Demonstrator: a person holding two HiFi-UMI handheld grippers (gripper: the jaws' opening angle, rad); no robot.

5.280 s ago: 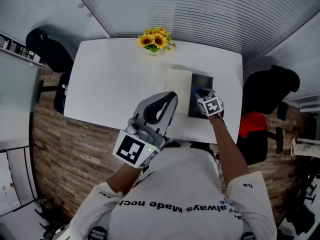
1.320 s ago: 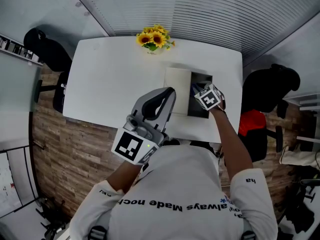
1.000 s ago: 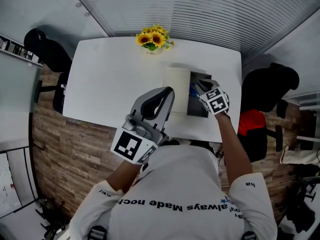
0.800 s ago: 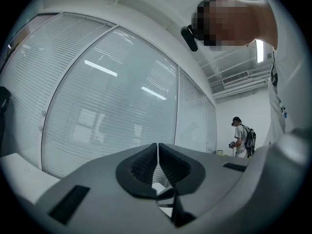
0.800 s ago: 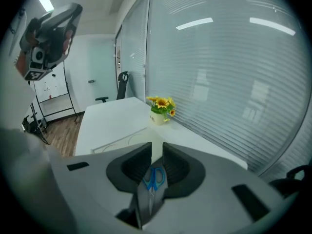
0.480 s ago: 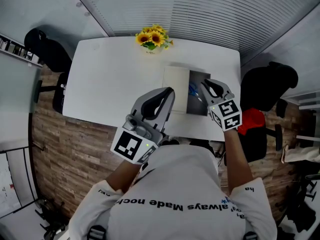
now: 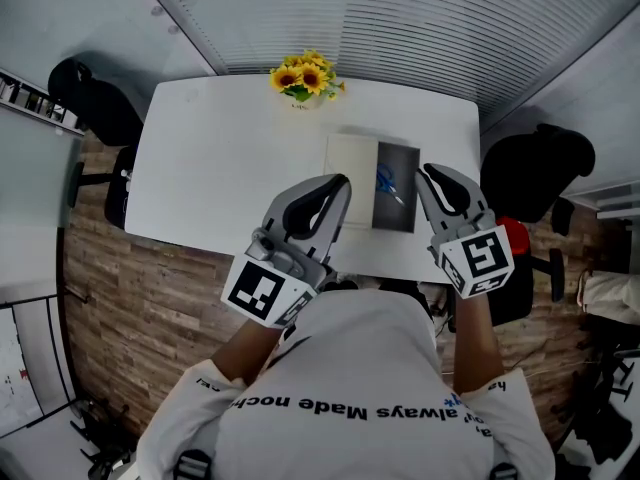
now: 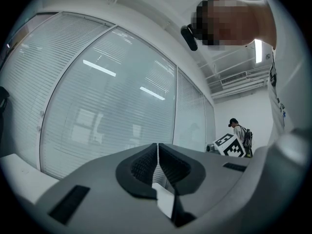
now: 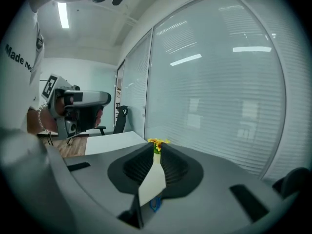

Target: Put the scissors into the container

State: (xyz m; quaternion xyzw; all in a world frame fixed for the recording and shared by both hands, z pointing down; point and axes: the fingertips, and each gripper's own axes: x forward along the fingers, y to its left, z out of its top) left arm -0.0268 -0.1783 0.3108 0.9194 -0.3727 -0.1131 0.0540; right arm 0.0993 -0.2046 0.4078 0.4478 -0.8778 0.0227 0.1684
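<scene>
The blue-handled scissors (image 7: 386,184) lie inside the dark open container (image 7: 404,218) on the white table (image 7: 230,158); a white lid (image 7: 351,182) lies against the container's left side. My right gripper (image 7: 433,174) hovers at the container's right edge, raised above it. Its jaws are closing, a narrow gap still shows, and nothing is between them. In the right gripper view (image 9: 156,150) a bit of blue handle (image 9: 155,204) shows below the jaws. My left gripper (image 7: 336,182) is held above the table's near edge, left of the lid, shut and empty (image 8: 158,147).
A pot of sunflowers (image 7: 305,76) stands at the table's far edge. One black office chair (image 7: 540,173) is to the right of the table and another (image 7: 95,103) to the left. A glass wall with blinds runs behind the table.
My right gripper has drawn back from the container, toward me and to the right, rising, and its jaws have narrowed. The scissors stay in the container. The left gripper has not moved.
</scene>
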